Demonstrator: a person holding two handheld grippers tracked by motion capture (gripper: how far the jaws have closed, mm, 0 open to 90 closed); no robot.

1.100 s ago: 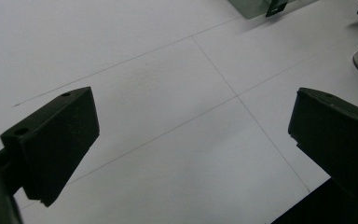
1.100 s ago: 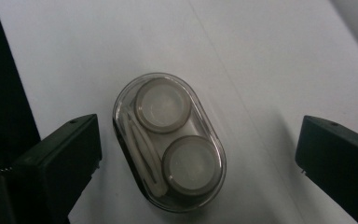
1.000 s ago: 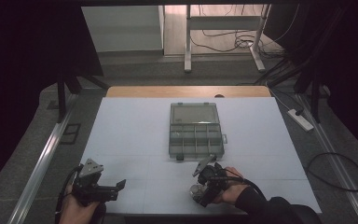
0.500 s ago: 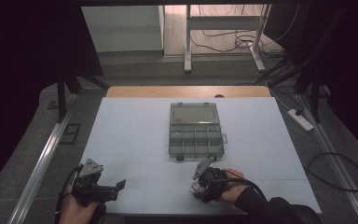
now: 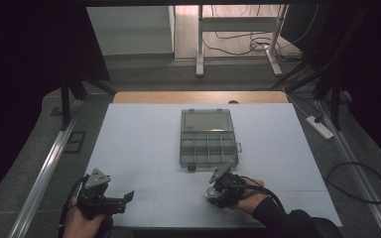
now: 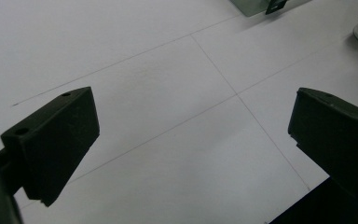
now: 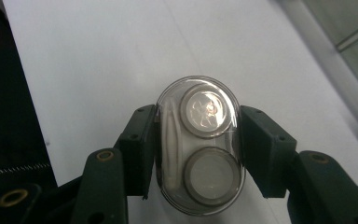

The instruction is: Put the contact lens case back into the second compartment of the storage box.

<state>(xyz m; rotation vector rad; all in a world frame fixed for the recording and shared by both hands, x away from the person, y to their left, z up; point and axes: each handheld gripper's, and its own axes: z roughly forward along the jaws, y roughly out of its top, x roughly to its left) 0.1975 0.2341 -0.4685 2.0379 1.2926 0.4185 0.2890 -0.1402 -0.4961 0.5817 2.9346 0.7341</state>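
The right gripper [image 7: 198, 154] has just closed, pinching a clear oval case [image 7: 199, 149] across its narrow sides between the jaws; light, rigid, likely slippery plastic.

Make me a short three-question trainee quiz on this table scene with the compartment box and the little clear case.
1. True or false: the right hand-held gripper is shut on the clear oval case.
2. How do the jaws of the left hand-held gripper stand? A) wide apart over bare table B) closed on a lid C) clamped on the box
3. Fill in: the lid of the compartment box is ____.

Key
1. True; its pads press the case's two sides, having just closed.
2. A
3. open, lying flat on the white table on the far side of the compartments.
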